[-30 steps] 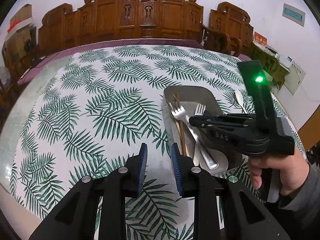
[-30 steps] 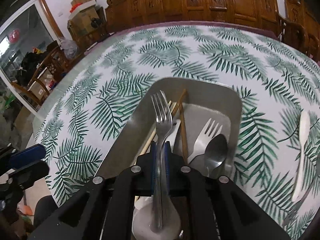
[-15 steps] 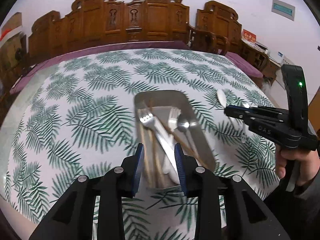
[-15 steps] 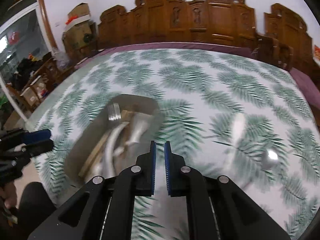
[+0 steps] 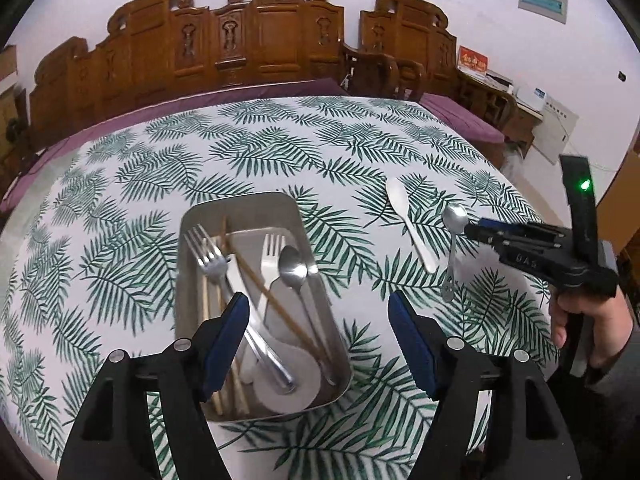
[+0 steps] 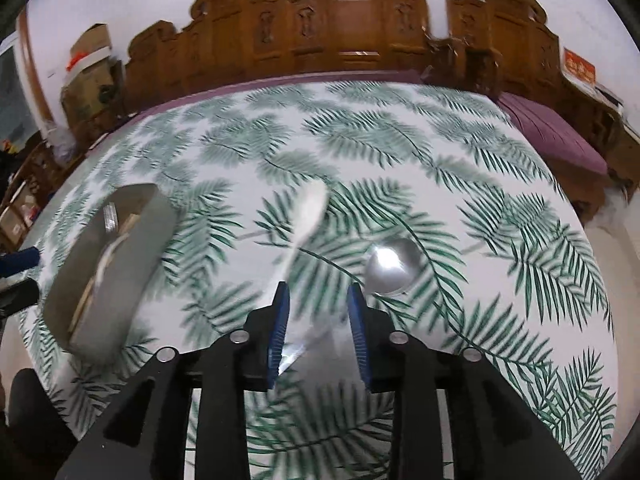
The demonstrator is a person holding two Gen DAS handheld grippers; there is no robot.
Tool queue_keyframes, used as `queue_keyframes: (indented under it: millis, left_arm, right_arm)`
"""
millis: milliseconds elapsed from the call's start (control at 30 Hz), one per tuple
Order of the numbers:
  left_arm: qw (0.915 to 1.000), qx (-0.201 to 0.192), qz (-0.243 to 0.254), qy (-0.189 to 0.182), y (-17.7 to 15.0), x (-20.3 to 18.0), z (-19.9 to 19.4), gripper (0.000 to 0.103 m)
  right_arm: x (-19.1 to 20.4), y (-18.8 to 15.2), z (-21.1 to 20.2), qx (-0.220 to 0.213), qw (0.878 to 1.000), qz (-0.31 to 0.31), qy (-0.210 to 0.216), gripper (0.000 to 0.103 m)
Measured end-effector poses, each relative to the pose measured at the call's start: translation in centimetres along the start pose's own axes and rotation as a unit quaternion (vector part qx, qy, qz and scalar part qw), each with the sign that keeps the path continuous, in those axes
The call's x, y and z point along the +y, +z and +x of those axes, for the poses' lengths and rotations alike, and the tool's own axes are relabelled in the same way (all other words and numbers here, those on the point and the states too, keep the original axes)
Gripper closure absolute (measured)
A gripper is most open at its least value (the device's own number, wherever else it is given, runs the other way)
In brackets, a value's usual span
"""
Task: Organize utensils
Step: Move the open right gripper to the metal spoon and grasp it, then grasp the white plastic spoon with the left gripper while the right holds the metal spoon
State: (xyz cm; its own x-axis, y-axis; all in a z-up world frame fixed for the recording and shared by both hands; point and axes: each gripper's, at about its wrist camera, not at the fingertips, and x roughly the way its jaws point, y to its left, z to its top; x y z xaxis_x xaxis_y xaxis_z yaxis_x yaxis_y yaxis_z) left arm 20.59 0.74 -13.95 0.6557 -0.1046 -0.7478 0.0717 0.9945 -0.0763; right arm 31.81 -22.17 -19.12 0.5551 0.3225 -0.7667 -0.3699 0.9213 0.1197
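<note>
A metal tray (image 5: 240,204) on the leaf-print tablecloth holds a metal fork (image 5: 212,264), a pale fork (image 5: 270,260), a metal spoon (image 5: 294,270), chopsticks (image 5: 276,300) and other pieces. To its right lie a white spoon (image 5: 408,220) and a metal spoon (image 5: 454,248). My left gripper (image 5: 318,340) is open and empty above the tray's near end. My right gripper (image 6: 318,332) is open and empty, low over the white spoon (image 6: 310,210) and metal spoon (image 6: 394,266); it also shows in the left wrist view (image 5: 480,230). The tray (image 6: 116,264) is to its left.
Carved wooden chairs (image 5: 260,40) line the far side of the round table. A purple cloth edge (image 6: 560,132) runs under the tablecloth. Cardboard boxes (image 6: 88,68) stand at the far left. The table edge is close on my right.
My right gripper let go of the metal fork in the tray, swung right to the two loose spoons and opened. My left gripper opened wide and shifted over the tray.
</note>
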Motion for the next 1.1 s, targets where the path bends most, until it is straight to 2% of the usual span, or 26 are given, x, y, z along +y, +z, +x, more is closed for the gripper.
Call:
queue_keyframes:
  millis: [33, 333, 567, 633, 900, 1100]
  left_arm:
    - [1.0000, 0.000, 0.000, 0.002, 0.1, -0.2, 0.2, 0.033]
    - [1.0000, 0.005, 0.002, 0.002, 0.6, -1.1, 1.7, 0.032]
    - [0.9998, 0.016, 0.012, -0.002, 0.5, -2.4, 2.9, 0.032]
    - [0.9998, 0.017, 0.014, 0.000, 0.5, -2.7, 3.1, 0.032]
    - [0.9994, 0.024, 0.023, -0.001, 0.8, -4.1, 4.2, 0.032]
    - [0.9993, 0.026, 0.027, -0.003, 1.2, -5.0, 4.8, 0.032]
  right_arm:
    - [-0.4, -0.2, 0.5, 0.005, 1.000, 0.005, -0.004, 0.062]
    - [-1.5, -0.6, 4.4, 0.042, 0.998, 0.040, 0.003, 0.061]
    - [-0.3, -0.1, 5.2, 0.042, 0.999, -0.013, -0.032, 0.062]
    - [-0.3, 0.0, 5.2, 0.044, 0.998, -0.024, -0.041, 0.074]
    - [-0.9, -0.1, 4.9, 0.050, 0.996, -0.060, -0.038, 0.095]
    - [-1.7, -0.3, 4.5, 0.056, 0.997, -0.055, -0.025, 0.096]
